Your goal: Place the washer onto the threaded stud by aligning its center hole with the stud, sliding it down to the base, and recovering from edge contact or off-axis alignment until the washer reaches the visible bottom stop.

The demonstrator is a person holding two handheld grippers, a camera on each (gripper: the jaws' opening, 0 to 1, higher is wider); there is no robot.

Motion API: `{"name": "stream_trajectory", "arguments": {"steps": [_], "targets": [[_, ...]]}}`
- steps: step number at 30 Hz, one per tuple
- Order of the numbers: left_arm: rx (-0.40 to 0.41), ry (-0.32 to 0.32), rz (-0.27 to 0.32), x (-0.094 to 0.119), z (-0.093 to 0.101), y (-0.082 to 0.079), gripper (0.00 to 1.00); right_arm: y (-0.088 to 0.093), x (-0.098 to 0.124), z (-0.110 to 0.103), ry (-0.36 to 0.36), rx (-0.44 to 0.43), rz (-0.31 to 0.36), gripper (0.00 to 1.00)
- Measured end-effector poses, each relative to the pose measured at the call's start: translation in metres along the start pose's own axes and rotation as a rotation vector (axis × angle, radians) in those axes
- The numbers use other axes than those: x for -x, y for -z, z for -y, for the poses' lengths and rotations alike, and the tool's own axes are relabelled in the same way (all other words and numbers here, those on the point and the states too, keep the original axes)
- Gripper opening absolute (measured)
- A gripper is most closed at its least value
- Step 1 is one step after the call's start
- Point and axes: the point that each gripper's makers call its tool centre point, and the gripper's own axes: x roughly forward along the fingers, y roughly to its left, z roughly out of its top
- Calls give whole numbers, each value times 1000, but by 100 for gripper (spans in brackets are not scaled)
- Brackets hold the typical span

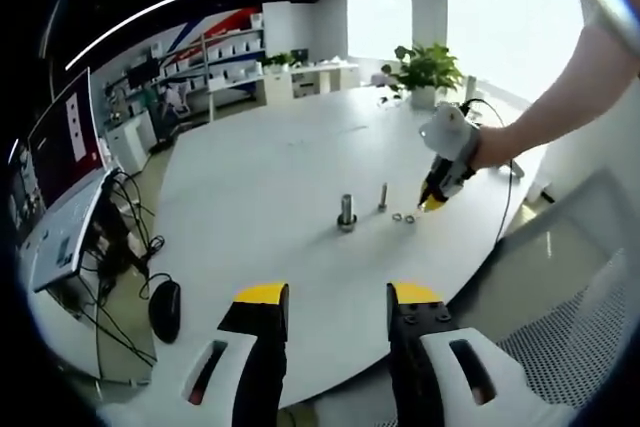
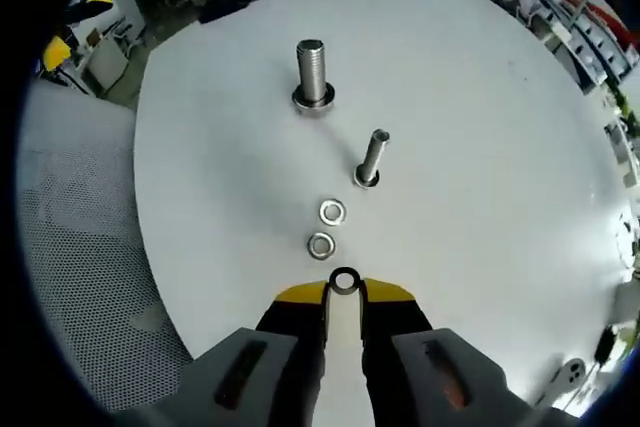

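Step in hand: the right gripper (image 2: 344, 292) has a washer (image 2: 344, 281) pinched on edge at its tips, lifted and not yet carried over a stud.
Right fingers: closed on that washer.
Left gripper (image 1: 338, 297): fingers apart, holding nothing, hanging back at the near edge of the bench (image 2: 480, 177).
Next move, as I judge it: carry the washer above the thin stud (image 2: 371, 157), level it, centre the hole, then lower it.
Studs: two, the thin one and a thick stud (image 2: 312, 73).
Washers: three, one gripped, two loose washers (image 2: 327, 228) lying just before the tips.
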Motion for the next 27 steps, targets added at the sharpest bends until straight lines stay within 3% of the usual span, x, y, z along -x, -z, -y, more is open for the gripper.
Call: {"name": "stream_trajectory", "arguments": {"steps": [8,14,21,27], "targets": [[-6,5,6,1,1,-1,37,-40,16,14,26,17,85,13],[-5,3,10,1,1,-1,37,-59,14,12,30,85,98,13],[-1,9,18,1,2,-3,37,-72,10,13,23,102,90,13],[1,8,19,1,2,-3,37,-73,4,12,15,125,65,13]]}}
